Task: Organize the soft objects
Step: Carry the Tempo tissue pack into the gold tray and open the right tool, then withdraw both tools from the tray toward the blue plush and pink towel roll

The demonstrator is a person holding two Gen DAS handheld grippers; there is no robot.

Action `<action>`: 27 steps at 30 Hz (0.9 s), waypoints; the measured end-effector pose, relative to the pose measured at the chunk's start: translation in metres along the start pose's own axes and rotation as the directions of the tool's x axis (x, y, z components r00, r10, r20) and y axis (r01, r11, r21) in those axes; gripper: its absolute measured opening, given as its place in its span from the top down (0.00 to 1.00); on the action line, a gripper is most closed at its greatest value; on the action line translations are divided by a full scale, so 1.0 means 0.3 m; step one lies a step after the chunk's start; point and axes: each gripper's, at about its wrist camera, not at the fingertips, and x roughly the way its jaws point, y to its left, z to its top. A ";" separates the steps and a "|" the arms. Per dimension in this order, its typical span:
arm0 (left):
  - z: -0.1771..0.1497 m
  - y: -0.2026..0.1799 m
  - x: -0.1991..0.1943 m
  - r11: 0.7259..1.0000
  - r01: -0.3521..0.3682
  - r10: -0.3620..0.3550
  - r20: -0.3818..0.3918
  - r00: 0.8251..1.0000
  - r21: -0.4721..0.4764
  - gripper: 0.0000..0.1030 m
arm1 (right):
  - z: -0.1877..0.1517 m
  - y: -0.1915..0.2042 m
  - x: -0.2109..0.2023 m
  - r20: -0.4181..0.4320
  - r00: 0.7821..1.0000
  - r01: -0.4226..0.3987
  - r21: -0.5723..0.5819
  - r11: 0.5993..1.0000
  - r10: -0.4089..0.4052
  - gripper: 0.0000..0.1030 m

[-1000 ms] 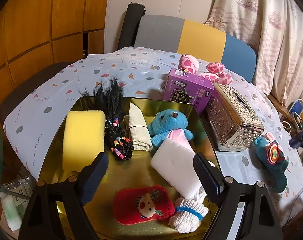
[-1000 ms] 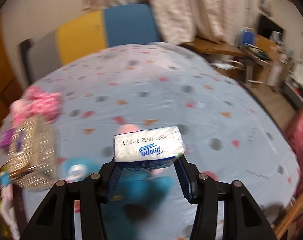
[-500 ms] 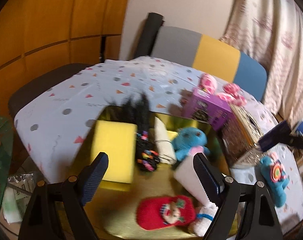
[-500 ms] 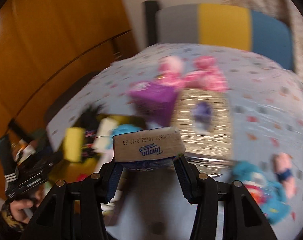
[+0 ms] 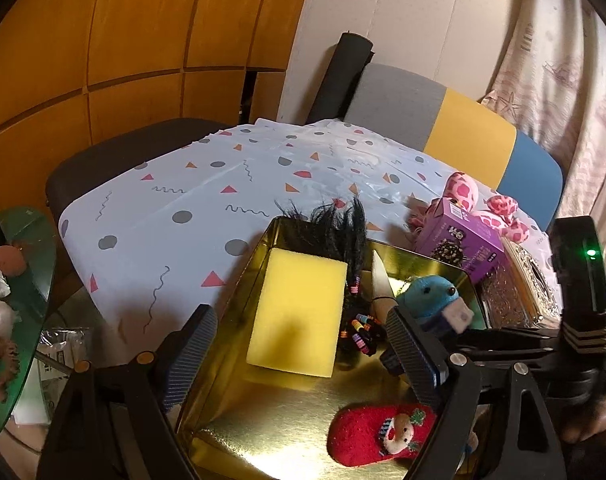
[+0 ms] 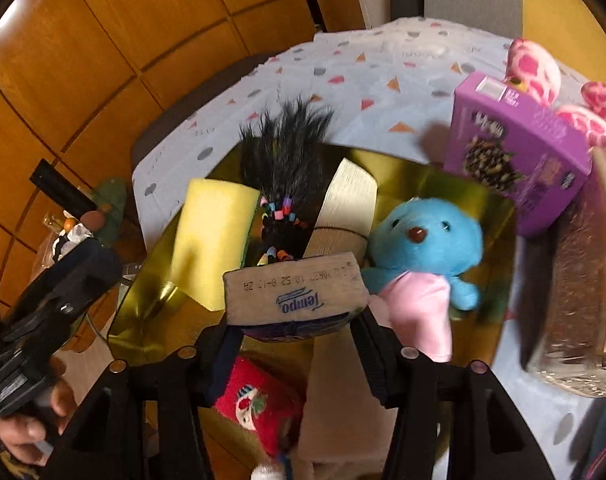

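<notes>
The right gripper (image 6: pixel 295 316), jaws just opening, carried a white Tempo tissue pack (image 6: pixel 293 288) between them above the gold metal tray (image 6: pixel 443 178). The left gripper (image 5: pixel 299 350) stood wide and empty over the tray's yellow sponge block (image 5: pixel 299 312).

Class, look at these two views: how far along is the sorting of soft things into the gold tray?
Done: the yellow sponge, blue plush and red sock lie in the gold tray. In hand: the right gripper holds a tissue pack over the tray; its jaws have just been opening, the pack between them. Remaining: the pink spotted plush sits on the table behind the purple box.
</notes>
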 end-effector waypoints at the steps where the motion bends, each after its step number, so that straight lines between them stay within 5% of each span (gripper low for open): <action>1: -0.002 -0.003 0.000 1.000 0.002 -0.002 -0.001 1.000 0.003 0.15 | -0.002 -0.006 0.004 0.001 1.000 -0.002 0.011 1.000 0.002 0.37; 6: -0.010 -0.015 0.008 1.000 0.005 -0.005 -0.013 1.000 0.015 0.15 | -0.012 -0.037 -0.046 0.051 0.998 -0.028 0.056 0.998 0.025 0.22; 14: -0.013 -0.055 -0.012 0.999 0.026 -0.026 -0.007 1.000 0.046 0.15 | -0.069 -0.105 -0.190 0.160 0.987 -0.022 0.142 0.990 -0.001 0.21; 27: -0.029 -0.224 -0.058 0.980 0.108 -0.109 -0.008 0.994 0.166 0.15 | -0.235 -0.266 -0.434 0.252 0.942 0.168 0.224 0.960 -0.223 0.21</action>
